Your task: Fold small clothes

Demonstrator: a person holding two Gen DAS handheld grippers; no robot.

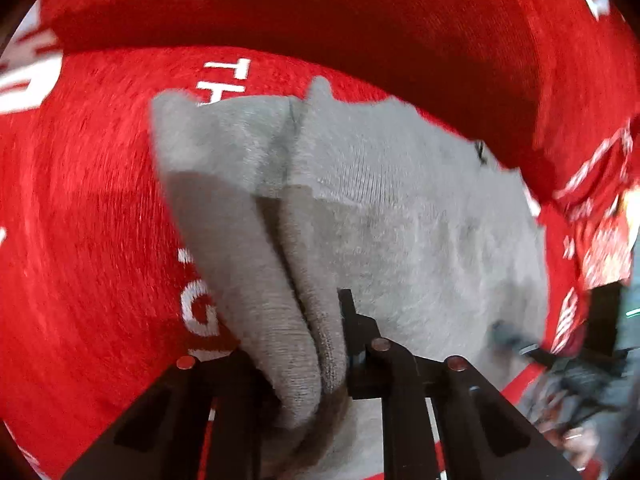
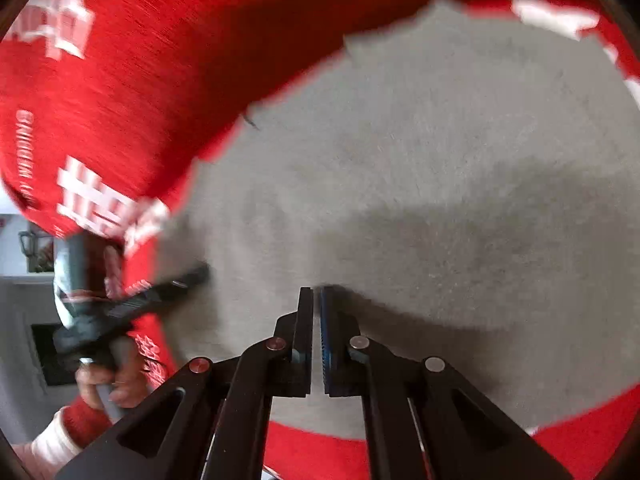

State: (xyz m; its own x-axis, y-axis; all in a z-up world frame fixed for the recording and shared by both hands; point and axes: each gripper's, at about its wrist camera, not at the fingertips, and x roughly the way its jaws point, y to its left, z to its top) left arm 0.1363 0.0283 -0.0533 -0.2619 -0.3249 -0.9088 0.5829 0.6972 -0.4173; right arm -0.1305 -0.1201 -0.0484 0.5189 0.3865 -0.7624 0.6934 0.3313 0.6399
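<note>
Left tongs (image 1: 320,344) grip a bunched fold of grey cloth (image 1: 400,216). Right tongs (image 2: 316,320) nearly closed, apparently empty, over the cloth, which lies on red printed fabric (image 1: 88,216), extending toward 12 o'clock.

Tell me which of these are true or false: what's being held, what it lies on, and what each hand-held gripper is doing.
1. The garment is grey. True.
2. It lies on a blue cloth. False: the cloth under it is red with white lettering.
3. The left hand-held gripper has a bunched fold of the garment between its fingers. True.
4. The right hand-held gripper is wide open. False: its fingers are nearly together, with only a thin gap, at the garment's surface.
5. The garment is neatly folded into a square. False: it is spread out, one part gathered up.
</note>
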